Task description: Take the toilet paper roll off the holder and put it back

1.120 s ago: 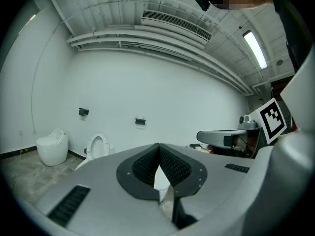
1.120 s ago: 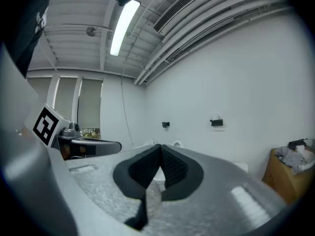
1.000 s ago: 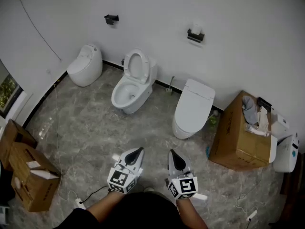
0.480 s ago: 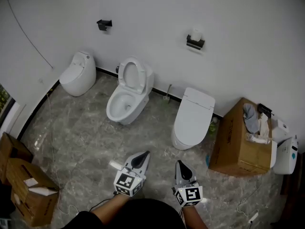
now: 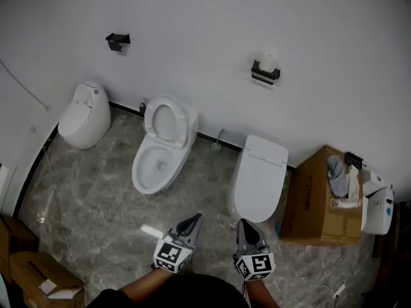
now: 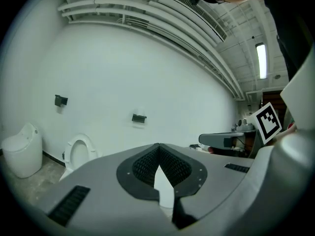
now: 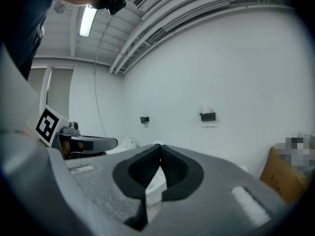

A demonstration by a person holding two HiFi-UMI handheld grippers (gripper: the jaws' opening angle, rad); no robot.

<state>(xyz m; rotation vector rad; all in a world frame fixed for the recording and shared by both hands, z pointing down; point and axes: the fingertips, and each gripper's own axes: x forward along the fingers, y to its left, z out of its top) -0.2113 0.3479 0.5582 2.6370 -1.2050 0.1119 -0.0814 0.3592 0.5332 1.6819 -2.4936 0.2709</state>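
A white toilet paper roll (image 5: 268,61) stands on a black wall holder (image 5: 265,73) high on the white wall; the holder also shows small in the left gripper view (image 6: 139,118) and the right gripper view (image 7: 207,116). Both grippers are low in the head view, far from the wall. My left gripper (image 5: 194,220) is shut with nothing between its jaws. My right gripper (image 5: 244,224) is shut and empty too. Each points toward the wall.
Under the holder stands a closed white toilet (image 5: 259,177). An open-lid toilet (image 5: 160,146) and a small round toilet (image 5: 82,115) stand to its left. A second black holder (image 5: 117,40) is up left. A cardboard box (image 5: 319,199) with rags sits right; more boxes (image 5: 38,276) lie lower left.
The head view has shifted rightward and toward the wall: toilets and holders slid left and down in frame. Both grippers stay shut and low, close together.
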